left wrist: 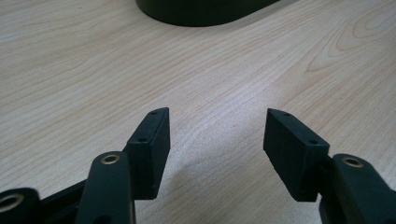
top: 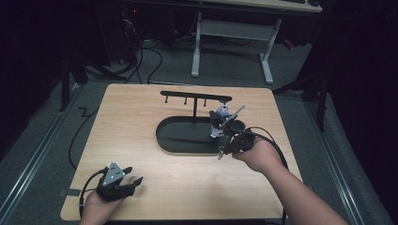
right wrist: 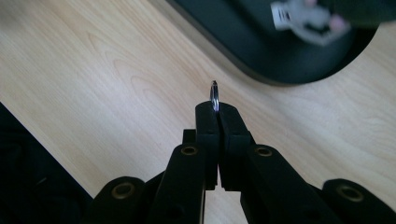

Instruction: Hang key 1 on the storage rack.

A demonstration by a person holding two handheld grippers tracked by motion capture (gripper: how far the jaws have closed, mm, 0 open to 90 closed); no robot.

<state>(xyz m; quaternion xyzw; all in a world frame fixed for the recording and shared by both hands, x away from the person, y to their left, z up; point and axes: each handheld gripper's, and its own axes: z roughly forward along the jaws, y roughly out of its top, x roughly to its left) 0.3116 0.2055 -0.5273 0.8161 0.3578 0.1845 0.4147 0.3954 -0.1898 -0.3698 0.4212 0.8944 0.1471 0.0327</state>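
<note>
Ring (right wrist: pixel 214 97) pinched between right tool (right wrist: pixel 217 108) tips (edge-on).

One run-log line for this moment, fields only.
right gripper: shut on metal ring, near black stand tray | left gripper: open, empty, over table | keychain: at tray

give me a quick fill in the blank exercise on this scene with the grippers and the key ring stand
1. The right gripper is shut on a thin metal ____.
2. The left gripper rests over bare wood with its jaws ____.
3. The stand's oval tray is coloured ____.
4. The tabletop is made of light ____.

Missing words: ring; open; black; wood
</note>
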